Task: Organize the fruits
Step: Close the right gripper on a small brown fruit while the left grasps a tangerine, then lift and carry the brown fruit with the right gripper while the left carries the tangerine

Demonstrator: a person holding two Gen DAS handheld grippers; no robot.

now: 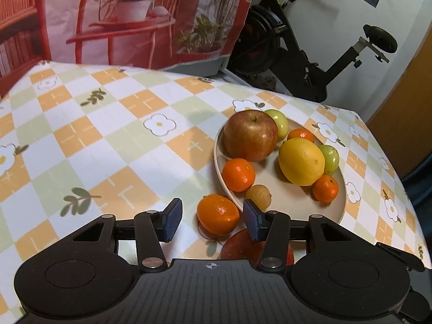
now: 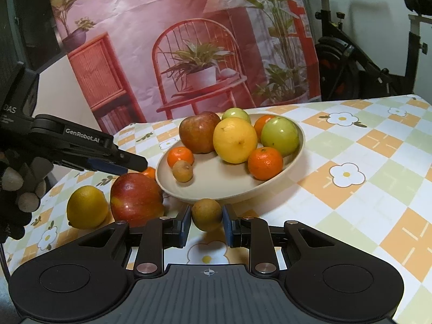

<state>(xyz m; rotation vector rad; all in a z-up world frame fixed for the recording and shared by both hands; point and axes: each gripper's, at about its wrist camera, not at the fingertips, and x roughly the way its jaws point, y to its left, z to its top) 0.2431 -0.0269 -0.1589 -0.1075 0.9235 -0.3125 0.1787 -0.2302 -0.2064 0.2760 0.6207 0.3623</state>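
A table (image 2: 378,162) under a checked orange, green and white flowered cloth stands before a red-toned printed backdrop (image 2: 175,40), an exercise bike (image 1: 310,54) beyond its far edge; a beige plate (image 2: 270,186) holds apples, oranges, a lemon and green fruits; the right gripper (image 2: 206,222) is clamped on a small brown fruit (image 2: 206,213) beside the plate's near rim; the left gripper (image 1: 212,220) stands apart over a loose orange (image 1: 217,213), next to a red apple (image 2: 135,197) and a yellow lemon (image 2: 86,206).

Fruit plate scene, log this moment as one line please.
left hand-held gripper: open over tangerine | right hand-held gripper: shut on small brown fruit | plate: part-filled | red apple, lemon: on table
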